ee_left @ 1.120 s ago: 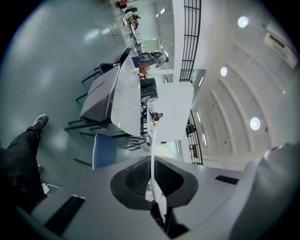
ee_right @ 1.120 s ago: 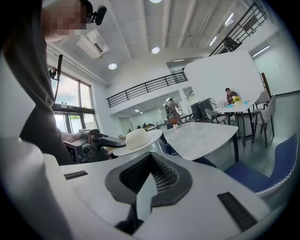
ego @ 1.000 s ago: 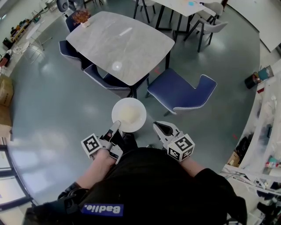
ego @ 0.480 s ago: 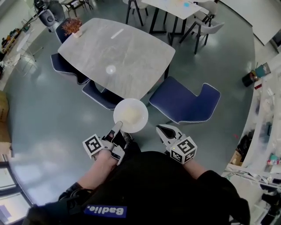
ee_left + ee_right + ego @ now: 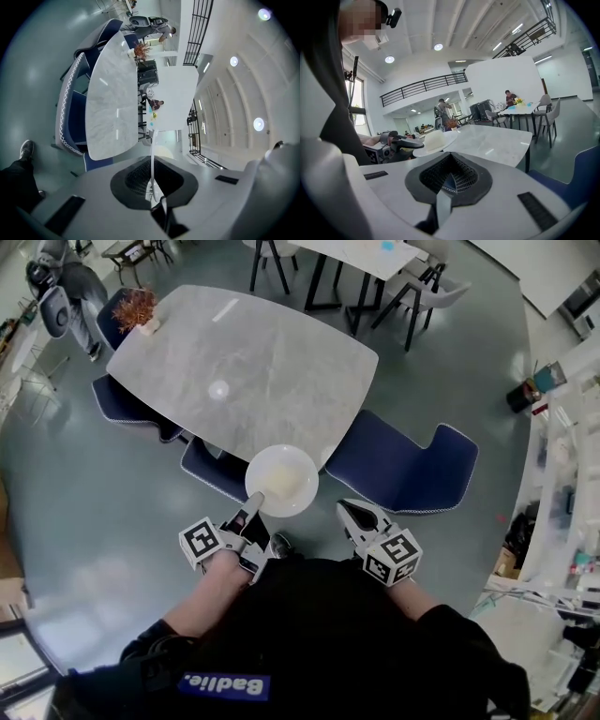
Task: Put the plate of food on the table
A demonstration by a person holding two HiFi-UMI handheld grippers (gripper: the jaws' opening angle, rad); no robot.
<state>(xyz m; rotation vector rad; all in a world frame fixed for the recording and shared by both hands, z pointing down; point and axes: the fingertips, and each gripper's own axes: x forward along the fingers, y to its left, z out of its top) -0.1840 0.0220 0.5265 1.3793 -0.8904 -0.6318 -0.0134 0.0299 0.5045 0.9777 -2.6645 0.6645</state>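
Observation:
A white plate (image 5: 281, 481) with a pale mound of food on it hangs in the air at the near corner of the grey marble table (image 5: 244, 362). My left gripper (image 5: 252, 505) is shut on the plate's near rim. In the left gripper view the plate (image 5: 152, 154) shows edge-on as a thin white line between the pads. My right gripper (image 5: 353, 515) is level with it to the right, shut and holding nothing. The right gripper view shows the plate (image 5: 436, 139) and the left gripper (image 5: 396, 145) to its left, with the table (image 5: 492, 140) beyond.
Blue chairs stand round the table: one pulled out at the right (image 5: 403, 465), one tucked under the near edge (image 5: 211, 470), one at the left (image 5: 122, 399). A small potted plant (image 5: 138, 307) stands on the far corner. A white table (image 5: 361, 251) and a person (image 5: 70, 282) are further off.
Both grippers and the plate have come closer to the marble table. The plate, earlier over the floor before the chairs, now hangs at the table's near corner. The grip is unchanged.

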